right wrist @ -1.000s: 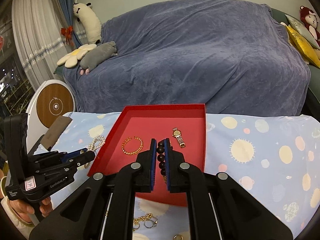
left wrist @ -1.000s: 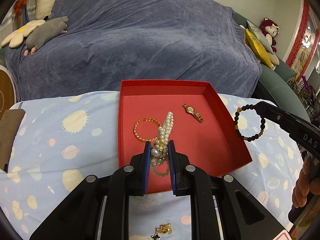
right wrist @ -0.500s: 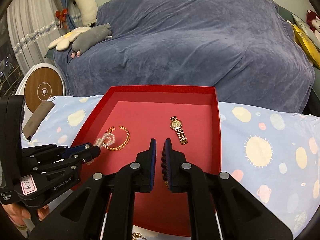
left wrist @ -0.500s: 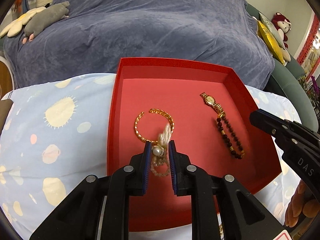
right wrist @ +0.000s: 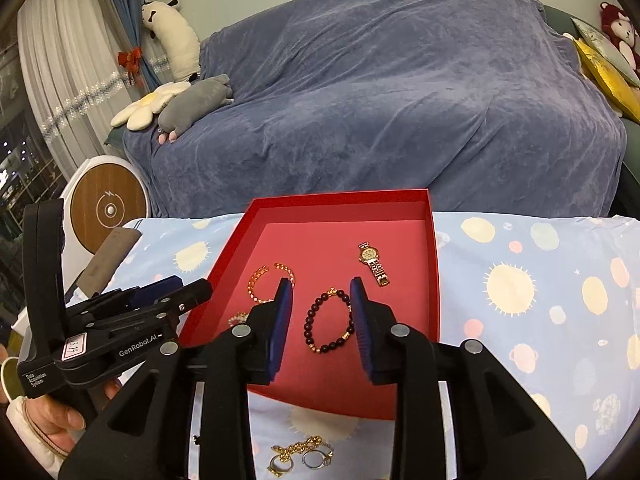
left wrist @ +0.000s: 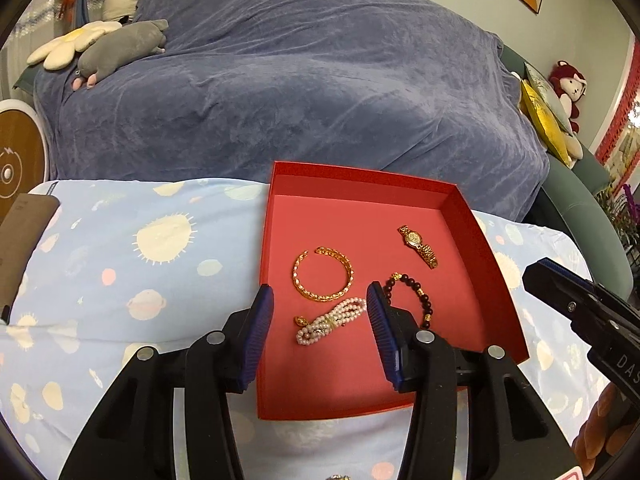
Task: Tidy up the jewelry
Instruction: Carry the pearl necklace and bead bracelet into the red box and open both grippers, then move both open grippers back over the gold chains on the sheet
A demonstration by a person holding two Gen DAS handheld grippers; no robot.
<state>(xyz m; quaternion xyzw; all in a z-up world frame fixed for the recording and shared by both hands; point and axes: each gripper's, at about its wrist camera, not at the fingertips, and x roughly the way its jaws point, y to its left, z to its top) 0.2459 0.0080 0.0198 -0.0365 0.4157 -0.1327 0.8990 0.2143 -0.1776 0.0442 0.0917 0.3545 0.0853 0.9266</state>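
**Over the red tray: release step, both grippers**

Over the tray (left wrist: 496, 256), both grippers stand with jaws apart, and both have just been opening. The left gripper (left wrist: 320, 304) holds nothing; the pearl bracelet (left wrist: 332, 320) lies flat on the tray floor below the gap, clear of both pads. The right gripper (right wrist: 318, 296) also holds nothing; the bead bracelet (right wrist: 330, 320) lies on the floor under its jaws, untouched.

Also in the tray: a gold bangle (left wrist: 322, 274) near the pearls and a watch (left wrist: 418, 246) toward the far right wall.

Step in hand, as judged: drop-off of two bracelets, complete.

Remaining work: a gold chain with rings (right wrist: 300, 456) lies on the cloth (right wrist: 520, 320) just in front of the tray. The next move likely calls for withdrawing a gripper, lowering it over that cluster and closing low, since the pieces are thin and flat.
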